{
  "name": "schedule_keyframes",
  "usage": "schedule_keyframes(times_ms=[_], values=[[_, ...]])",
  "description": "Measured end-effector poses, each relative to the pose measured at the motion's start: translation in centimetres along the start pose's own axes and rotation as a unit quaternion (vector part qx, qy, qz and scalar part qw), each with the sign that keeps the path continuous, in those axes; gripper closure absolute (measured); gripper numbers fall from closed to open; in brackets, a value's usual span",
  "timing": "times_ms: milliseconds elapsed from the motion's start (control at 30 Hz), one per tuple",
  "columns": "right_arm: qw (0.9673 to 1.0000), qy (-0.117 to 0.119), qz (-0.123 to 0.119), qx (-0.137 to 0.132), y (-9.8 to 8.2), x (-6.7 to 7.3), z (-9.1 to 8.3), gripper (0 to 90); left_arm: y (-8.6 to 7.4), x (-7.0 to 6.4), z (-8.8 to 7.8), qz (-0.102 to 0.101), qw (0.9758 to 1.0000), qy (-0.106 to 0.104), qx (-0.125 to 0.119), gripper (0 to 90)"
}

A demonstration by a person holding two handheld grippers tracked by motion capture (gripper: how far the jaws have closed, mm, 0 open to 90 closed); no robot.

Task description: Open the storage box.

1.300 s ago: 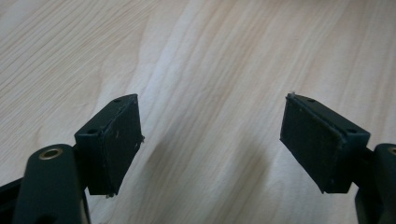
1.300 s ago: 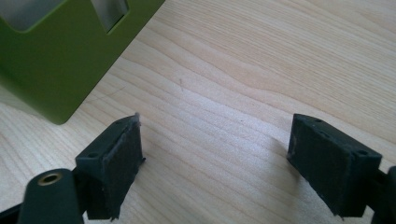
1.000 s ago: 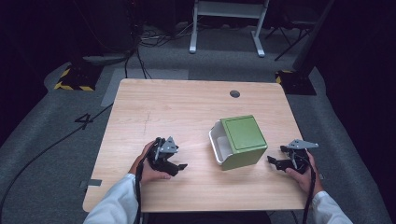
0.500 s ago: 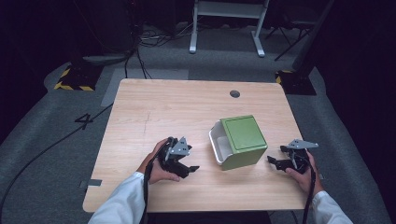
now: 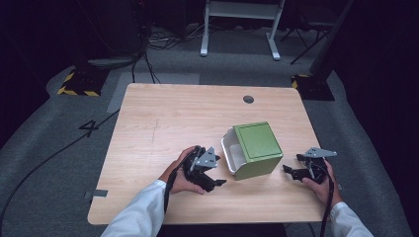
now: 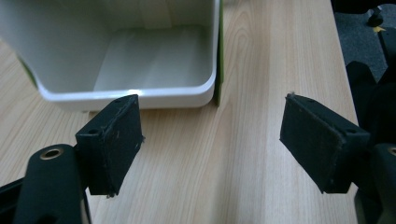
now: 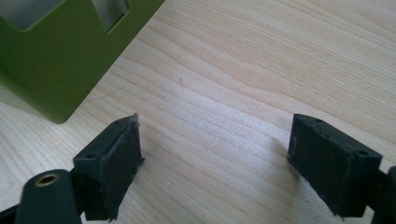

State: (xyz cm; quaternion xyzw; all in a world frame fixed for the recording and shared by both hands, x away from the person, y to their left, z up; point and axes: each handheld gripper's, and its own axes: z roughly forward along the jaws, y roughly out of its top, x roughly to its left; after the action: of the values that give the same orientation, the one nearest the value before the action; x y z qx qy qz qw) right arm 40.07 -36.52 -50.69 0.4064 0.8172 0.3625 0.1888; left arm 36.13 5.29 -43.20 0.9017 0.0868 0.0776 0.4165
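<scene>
Green box (image 5: 257, 148) on its side on wooden surface (image 5: 163, 123), white opening facing left claw (image 5: 210, 178), wide, right claw (image 5: 292, 170) wide beside box

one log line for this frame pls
left gripper: open, facing white open side of green box | right gripper: open, beside box, apart | box on its side on table

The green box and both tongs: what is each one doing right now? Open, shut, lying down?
green box: tipped on its side, open white inside facing the left tongs, nothing inside.
left tongs: open, holding nothing, just short of the box's rim.
right tongs: open, holding nothing, beside the box, not touching.
</scene>
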Motion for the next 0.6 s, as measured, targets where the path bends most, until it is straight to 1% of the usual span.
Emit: schedule_keyframes(times_ms=[167, 200, 300, 333, 400, 500, 567, 600], values=[[1.0, 0.0, 0.0, 0.0, 0.0, 0.0, 0.0, 17.3, 0.9, -0.3, 0.7, 0.012, 0.9998, -0.016, -0.008, 19.4], [1.0, 0.0, 0.0, 0.0, 0.0, 0.0, 0.0, 17.3, 1.0, -0.3, 0.9, 0.012, 0.9998, -0.016, -0.009, 19.2], [1.0, 0.0, 0.0, 0.0, 0.0, 0.0, 0.0, 17.3, 1.4, -0.4, 1.3, 0.017, 0.9996, -0.019, -0.006, 18.2], [1.0, 0.0, 0.0, 0.0, 0.0, 0.0, 0.0, 17.3, 1.5, -0.4, 1.5, 0.02, 0.9995, -0.024, -0.009, 18.0], [1.0, 0.0, 0.0, 0.0, 0.0, 0.0, 0.0, 17.3, 1.6, -0.4, 1.8, 0.021, 0.9994, -0.025, -0.008, 17.4], [1.0, 0.0, 0.0, 0.0, 0.0, 0.0, 0.0, 17.3, 1.9, -0.4, 2.5, 0.024, 0.9989, -0.039, -0.01, 16.8], [1.0, 0.0, 0.0, 0.0, 0.0, 0.0, 0.0, 17.3, 1.9, -0.4, 2.7, 0.024, 0.9988, -0.042, -0.009, 16.7], [1.0, 0.0, 0.0, 0.0, 0.0, 0.0, 0.0, 17.3, 2.0, -0.3, 3.2, 0.027, 0.9986, -0.045, -0.003, 16.7]])
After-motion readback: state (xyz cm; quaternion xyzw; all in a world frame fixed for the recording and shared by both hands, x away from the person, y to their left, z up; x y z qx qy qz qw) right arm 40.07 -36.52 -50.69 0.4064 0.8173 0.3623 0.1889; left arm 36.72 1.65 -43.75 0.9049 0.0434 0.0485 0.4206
